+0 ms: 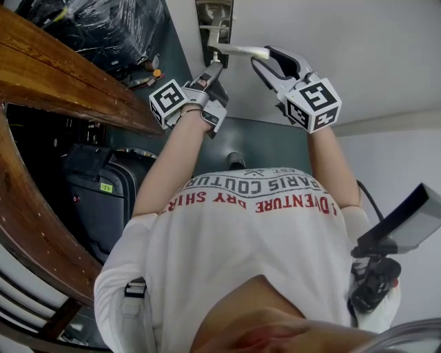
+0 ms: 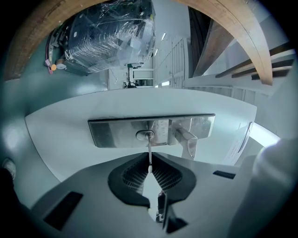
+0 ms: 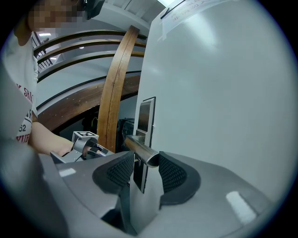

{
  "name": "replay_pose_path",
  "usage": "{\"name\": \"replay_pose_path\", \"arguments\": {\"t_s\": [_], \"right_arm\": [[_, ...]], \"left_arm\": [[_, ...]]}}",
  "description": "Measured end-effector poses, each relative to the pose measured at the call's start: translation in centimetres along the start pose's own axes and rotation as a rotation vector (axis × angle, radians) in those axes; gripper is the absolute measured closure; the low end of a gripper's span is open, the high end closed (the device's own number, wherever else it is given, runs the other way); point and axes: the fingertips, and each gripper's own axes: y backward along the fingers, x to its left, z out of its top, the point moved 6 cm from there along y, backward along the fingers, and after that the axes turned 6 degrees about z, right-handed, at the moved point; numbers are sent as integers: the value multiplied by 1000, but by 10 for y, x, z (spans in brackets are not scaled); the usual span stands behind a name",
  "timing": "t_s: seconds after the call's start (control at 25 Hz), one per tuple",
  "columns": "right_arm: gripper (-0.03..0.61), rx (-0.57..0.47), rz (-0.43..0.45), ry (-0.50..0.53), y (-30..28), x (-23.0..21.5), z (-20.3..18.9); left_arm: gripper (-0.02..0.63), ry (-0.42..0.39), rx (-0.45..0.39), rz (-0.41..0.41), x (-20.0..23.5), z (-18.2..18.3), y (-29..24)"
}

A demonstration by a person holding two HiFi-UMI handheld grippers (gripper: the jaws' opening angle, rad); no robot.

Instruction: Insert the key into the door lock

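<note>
Left gripper (image 2: 150,160) is pinched narrow on the key (image 2: 149,149), whose tip sits in the lock (image 2: 144,135). Right gripper (image 3: 146,159) is clamped on the door handle (image 3: 138,147).

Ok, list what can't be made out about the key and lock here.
Key depth in the keyhole: too small, edge-on, left gripper view.
Key's head: buried between the left gripper pads.
Lock plate: cut by head view's top edge.
Keyhole, right gripper view: lost behind the door handle and jaws.
</note>
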Motion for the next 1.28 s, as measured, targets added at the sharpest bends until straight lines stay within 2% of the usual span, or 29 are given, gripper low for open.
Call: {"name": "replay_pose_path", "arguments": {"t_s": [0.44,0.8,1.08,1.28], "right_arm": [[420,-6,6,12,2,2,2],[419,-9,14,16,3,4,2],[420,-10,11,14,2,6,2],[423,-5,19,20,4,7,1]], "left_arm": [[592,-48,34,-9,-2,3,3],[592,-90,24,14,-5,1,7],[592,-6,10,-8,-4,1,3],[593,-1,3,-10,-2,6,-1]]}}
